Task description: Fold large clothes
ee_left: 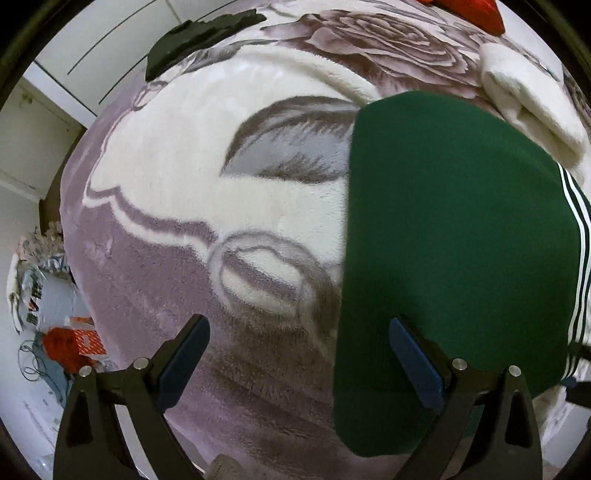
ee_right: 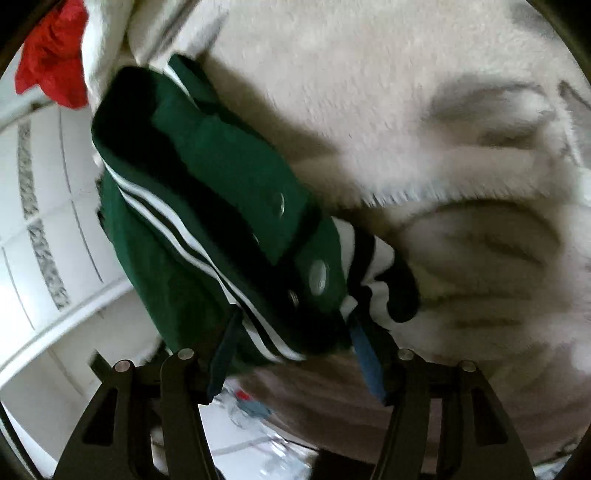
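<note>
**Green jacket folded flat on the blanket, both grippers off it**

So here's where you're at. The dark green jacket with white stripes down the side (ee_left: pixel 454 236) lies on the plush lilac-and-cream blanket with the big rose print (ee_left: pixel 184 177), and from your left wrist view it's a smooth, tidy slab of green with one straight edge running down the middle of the picture. Your left gripper (ee_left: pixel 299 358) hangs over that edge with its jaws spread wide: one blue pad (ee_left: pixel 184 362) sits over bare blanket, the other over the green cloth, and nothing is pinched between them.

Your right gripper (ee_right: pixel 291 354) looks at the same jacket from the striped end (this view is pretty blurred, so take it loosely). You can see the white stripes, a couple of round snap buttons (ee_right: pixel 318 277) and the black-and-white ribbed cuff or hem (ee_right: pixel 373 273). Its jaws stand partly apart with the jacket's edge right at the fingertips, but I can't tell if the pads actually touch the fabric.

Other stuff around: a crumpled red garment (ee_left: pixel 476 14) at the far edge of the bed, a folded cream fleece piece (ee_left: pixel 532 107) just beyond the jacket, and a flat black item (ee_left: pixel 195 33) up near the blanket's far corner.
</note>
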